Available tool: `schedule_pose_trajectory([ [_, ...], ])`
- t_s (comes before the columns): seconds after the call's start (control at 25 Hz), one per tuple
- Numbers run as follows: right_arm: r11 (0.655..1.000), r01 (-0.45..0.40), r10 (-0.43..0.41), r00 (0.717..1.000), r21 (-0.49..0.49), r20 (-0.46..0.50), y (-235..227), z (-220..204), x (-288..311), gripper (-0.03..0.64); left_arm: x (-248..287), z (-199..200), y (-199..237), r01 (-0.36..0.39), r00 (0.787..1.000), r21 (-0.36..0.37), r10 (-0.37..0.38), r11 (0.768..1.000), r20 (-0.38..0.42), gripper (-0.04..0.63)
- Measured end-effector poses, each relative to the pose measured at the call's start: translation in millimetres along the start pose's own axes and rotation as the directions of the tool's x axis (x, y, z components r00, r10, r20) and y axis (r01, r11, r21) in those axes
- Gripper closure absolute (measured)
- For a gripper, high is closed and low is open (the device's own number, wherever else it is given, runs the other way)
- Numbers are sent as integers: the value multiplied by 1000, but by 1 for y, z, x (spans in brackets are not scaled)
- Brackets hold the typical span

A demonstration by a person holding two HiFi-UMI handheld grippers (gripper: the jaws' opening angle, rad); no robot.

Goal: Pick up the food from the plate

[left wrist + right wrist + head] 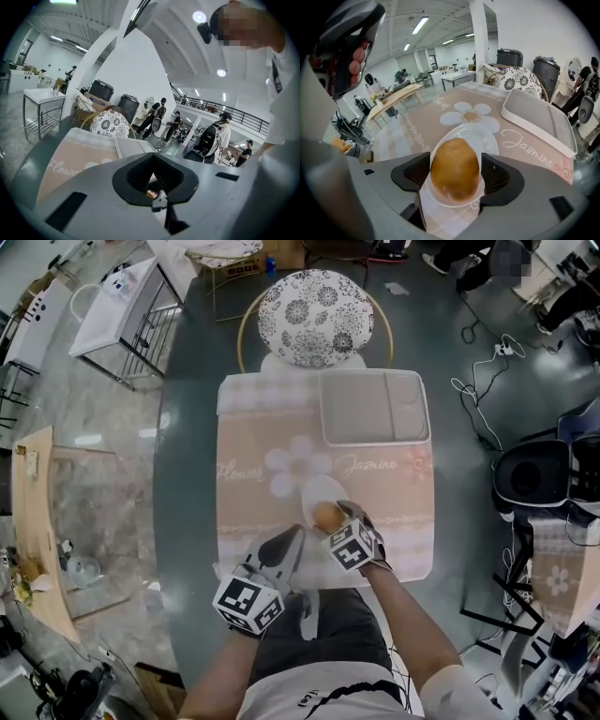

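Dark table [187, 474] bearing a pink flower-print cloth [272, 427], with a white compartment tray [373, 409] on its far right part and a patterned chair [312, 304] beyond. Near the cloth's front edge lies a small white plate [480, 136]; the food [453, 161], a rounded golden-brown piece, rests on its near half.

Right gripper [454, 174]: jaws spread wide, one ribbed pad on each side of the food. The food lies squarely between them, still seated on the plate; a thin gap shows at the right pad, so it is released rather than clenched.

Left gripper [153, 177]: jaws drawn together, nothing grasped, tip just beside the plate's near left rim.

Obscured: the plate's near rim is under the right gripper. In the left gripper view, its own body fills the lower half, and only an orange sliver shows through the slit.
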State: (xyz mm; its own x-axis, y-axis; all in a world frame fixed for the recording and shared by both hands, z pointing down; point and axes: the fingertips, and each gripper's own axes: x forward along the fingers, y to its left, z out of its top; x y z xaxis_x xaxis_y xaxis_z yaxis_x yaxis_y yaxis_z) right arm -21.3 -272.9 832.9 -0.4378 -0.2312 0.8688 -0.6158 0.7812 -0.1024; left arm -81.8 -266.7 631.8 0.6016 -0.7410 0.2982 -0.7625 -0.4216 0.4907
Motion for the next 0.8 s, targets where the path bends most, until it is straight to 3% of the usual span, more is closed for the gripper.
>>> schedule_pose_trajectory([
  [0.24,999,-7,5,999,-44,-54,0,0,9,311,2,-4,11,12,1000,-7,-12,1000,-5,591],
  [0.36,1000,-19,18,999,-14,-48,-3,1,4,311,1,-5,12,18,1000,-13,-19,1000,-6,591],
  [0.56,985,-55,35,991,163,128,-8,33,-33,311,-4,-2,13,11,1000,-5,-11,1000,-21,591],
  [0.8,960,-140,53,941,242,334,4,81,-104,311,-15,15,-2,20,1000,9,-19,1000,-23,591],
])
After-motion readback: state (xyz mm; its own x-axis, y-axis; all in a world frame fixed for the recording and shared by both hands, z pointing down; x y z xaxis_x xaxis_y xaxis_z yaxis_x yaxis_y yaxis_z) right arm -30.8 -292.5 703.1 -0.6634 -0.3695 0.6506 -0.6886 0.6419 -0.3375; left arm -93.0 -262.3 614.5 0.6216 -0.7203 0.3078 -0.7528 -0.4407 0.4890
